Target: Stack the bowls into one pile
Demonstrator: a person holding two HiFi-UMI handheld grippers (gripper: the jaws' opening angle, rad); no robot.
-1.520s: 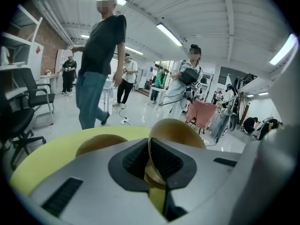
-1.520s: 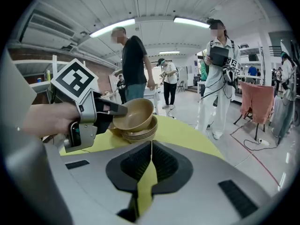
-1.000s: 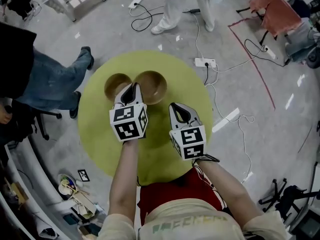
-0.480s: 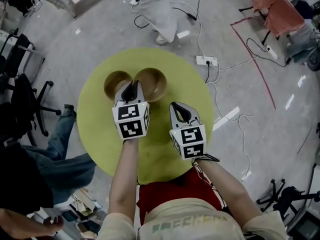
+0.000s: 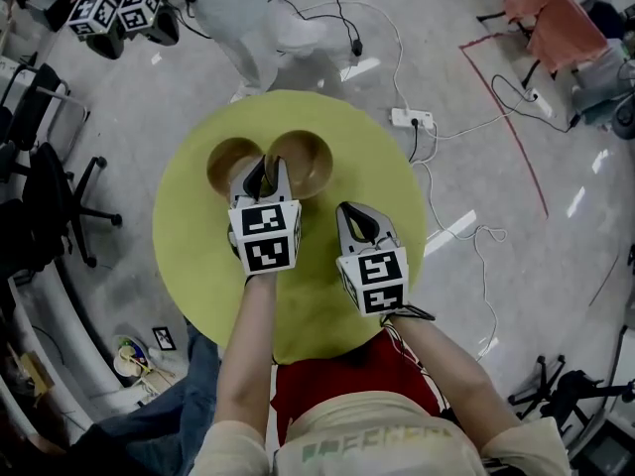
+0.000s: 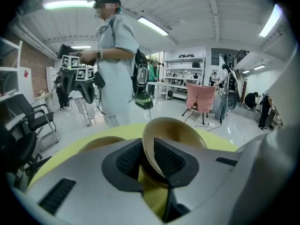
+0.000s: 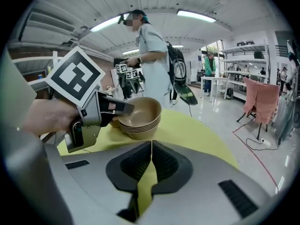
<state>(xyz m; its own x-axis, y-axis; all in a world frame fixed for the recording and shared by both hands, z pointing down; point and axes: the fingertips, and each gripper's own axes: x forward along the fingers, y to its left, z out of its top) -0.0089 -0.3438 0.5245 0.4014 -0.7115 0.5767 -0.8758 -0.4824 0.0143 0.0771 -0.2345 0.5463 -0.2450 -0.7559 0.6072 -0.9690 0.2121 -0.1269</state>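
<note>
Head view: L gripper [image 5: 265,170] sat at near rim of bowl stack [image 5: 306,159] on round table [image 5: 189,256], w/ single bowl [image 5: 228,164] just beside the stack. L gripper view: jaws had just been opening, released, w/ stack rim between them. R gripper view: R gripper [image 7: 150,165] was clenched on nothing, apart from the stack.

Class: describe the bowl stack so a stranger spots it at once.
On the yellow-green table, a tan bowl and a stack sit side by side. The stack is on the right: several nested rims, the top one between the left gripper's jaws, which have just been opening.
</note>
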